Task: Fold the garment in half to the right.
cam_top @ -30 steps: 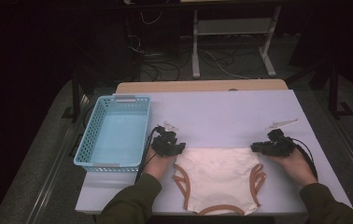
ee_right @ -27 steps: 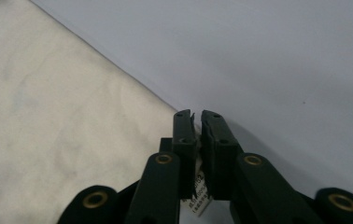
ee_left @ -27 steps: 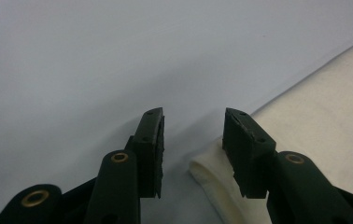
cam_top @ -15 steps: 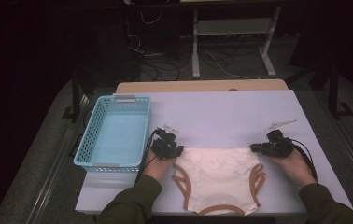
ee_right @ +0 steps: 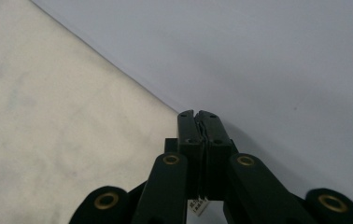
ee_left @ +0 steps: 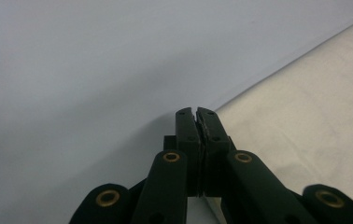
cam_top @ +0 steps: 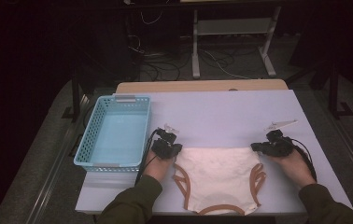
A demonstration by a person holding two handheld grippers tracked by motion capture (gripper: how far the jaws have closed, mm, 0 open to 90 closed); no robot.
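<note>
Where the cream garment (cam_top: pixel 219 177) lies flat in the lower centre of the high view, on the pale blue-grey table (cam_top: pixel 226 112), its brown-trimmed edges run down both sides and along the bottom hem. The left gripper (cam_top: pixel 173 150) sits at the garment's upper left corner, the person's left hand (cam_top: pixel 158 165) just below it in the frame; its jaws have just been closing and now meet. In the left gripper view the left gripper (ee_left: pixel 196 112) shows its two black jaws pressed together at the tips, right at the cloth's edge, with the garment (ee_left: pixel 314 116) filling the right side of that frame; a thin strip of fabric appears pinched between the pads, so it has hold of that corner. The right gripper (cam_top: pixel 255 147) sits at the garment's upper right corner, the right hand (cam_top: pixel 293 163) behind it. In the right gripper view the right gripper (ee_right: pixel 198 113) is likewise closed at the cloth border, garment (ee_right: pixel 58 121) on the left of that frame, with a small white tag low between the jaws. A light blue basket (cam_top: pixel 90 144) stands left of centre, just beside the left gripper.
</note>
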